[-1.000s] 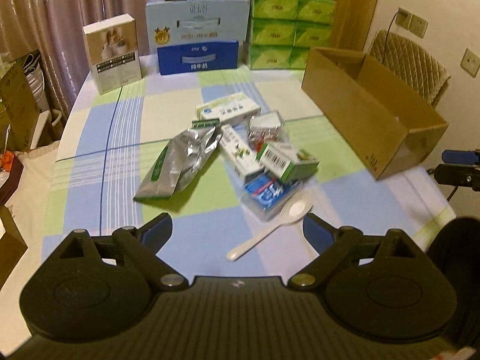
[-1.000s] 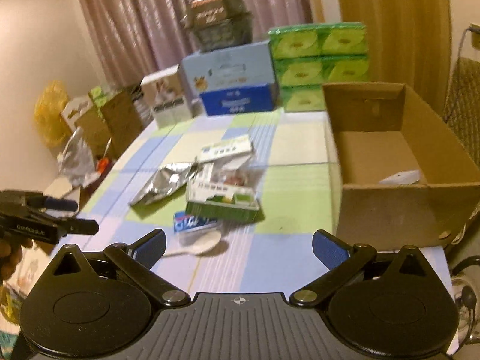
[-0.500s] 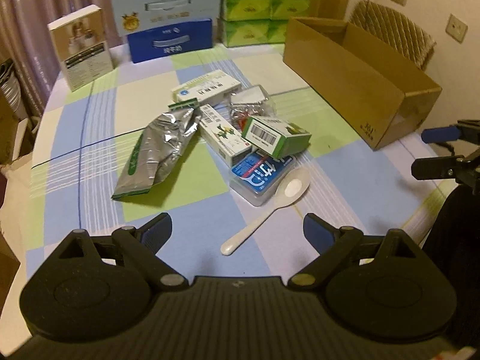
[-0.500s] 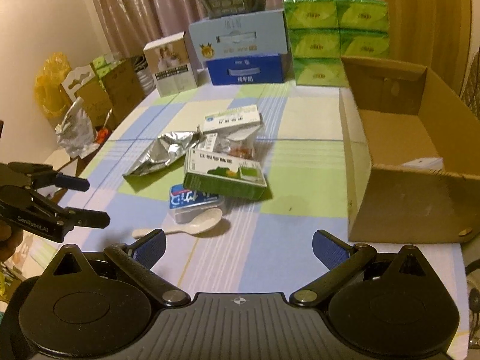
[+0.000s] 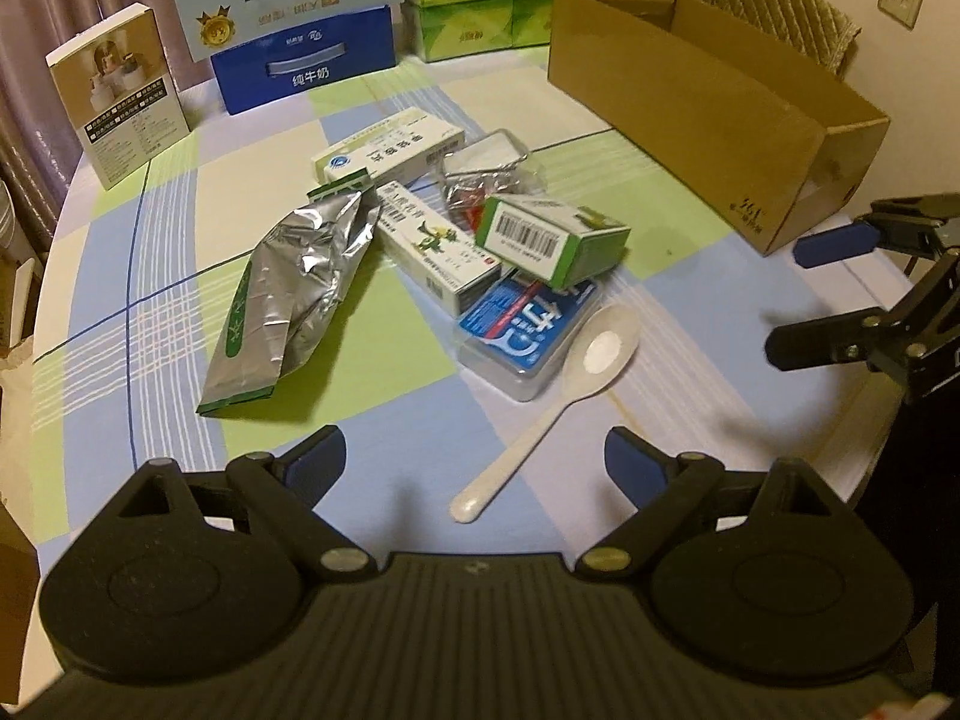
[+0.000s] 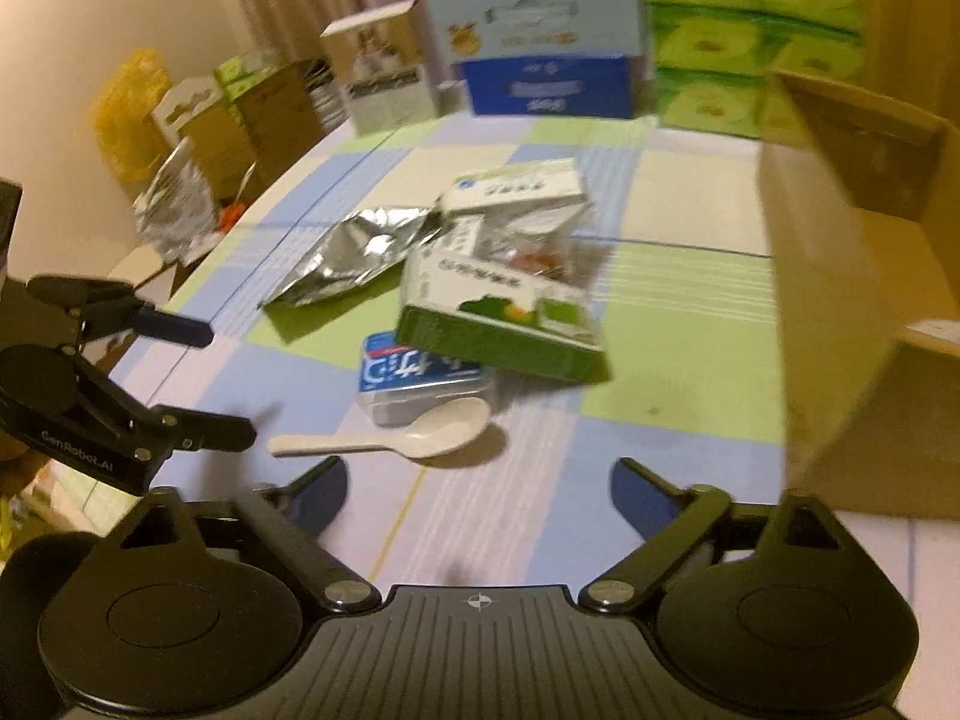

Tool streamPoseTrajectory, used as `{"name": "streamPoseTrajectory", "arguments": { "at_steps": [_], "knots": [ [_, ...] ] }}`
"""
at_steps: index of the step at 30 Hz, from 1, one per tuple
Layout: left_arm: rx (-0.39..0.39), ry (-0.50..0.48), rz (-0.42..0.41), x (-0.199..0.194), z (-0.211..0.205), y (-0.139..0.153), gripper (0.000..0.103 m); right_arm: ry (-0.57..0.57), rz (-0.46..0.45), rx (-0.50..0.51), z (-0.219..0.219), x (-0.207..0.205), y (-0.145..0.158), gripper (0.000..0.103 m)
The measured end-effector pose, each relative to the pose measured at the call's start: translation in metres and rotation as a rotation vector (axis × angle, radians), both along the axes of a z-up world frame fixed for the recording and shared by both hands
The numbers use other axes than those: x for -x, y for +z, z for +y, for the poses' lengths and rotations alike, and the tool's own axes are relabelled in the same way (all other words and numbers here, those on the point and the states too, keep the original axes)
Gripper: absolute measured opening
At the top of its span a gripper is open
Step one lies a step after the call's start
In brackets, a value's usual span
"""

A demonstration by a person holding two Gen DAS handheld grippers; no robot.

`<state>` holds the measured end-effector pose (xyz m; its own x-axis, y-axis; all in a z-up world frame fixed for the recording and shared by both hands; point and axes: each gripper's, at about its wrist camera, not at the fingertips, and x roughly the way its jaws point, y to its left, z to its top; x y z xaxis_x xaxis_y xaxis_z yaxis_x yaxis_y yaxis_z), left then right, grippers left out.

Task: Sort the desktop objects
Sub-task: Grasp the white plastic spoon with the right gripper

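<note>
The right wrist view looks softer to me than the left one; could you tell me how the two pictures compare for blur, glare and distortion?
Right wrist view: motion-smeared throughout, print on the green box unreadable, cardboard box edges streaked. Left wrist view: sharp, barcode on the green box legible, glare on the foil pouch and a bright spot in the spoon bowl. Both: fisheye bending, dark corners, warm dim light.

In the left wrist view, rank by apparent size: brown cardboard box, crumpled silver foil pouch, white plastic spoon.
1. Brown cardboard box, largest even though farthest.
2. Crumpled silver foil pouch.
3. White plastic spoon, smallest, despite lying nearest the camera.
</note>
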<state>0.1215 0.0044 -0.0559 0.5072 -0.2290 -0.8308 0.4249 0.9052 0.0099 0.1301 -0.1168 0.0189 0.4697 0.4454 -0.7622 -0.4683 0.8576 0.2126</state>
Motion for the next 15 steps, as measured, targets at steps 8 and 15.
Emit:
{"name": "streamPoseTrajectory", "arguments": {
  "at_steps": [8,15],
  "knots": [
    [-0.002,0.026,0.023,-0.010,0.010,-0.014,0.091,0.017,0.065,-0.006,0.018,-0.037,-0.029,0.061],
    [-0.009,0.074,0.033,-0.018,0.017,-0.027,0.091,-0.012,0.103,-0.023,0.024,-0.061,-0.044,0.022]
  ]
}}
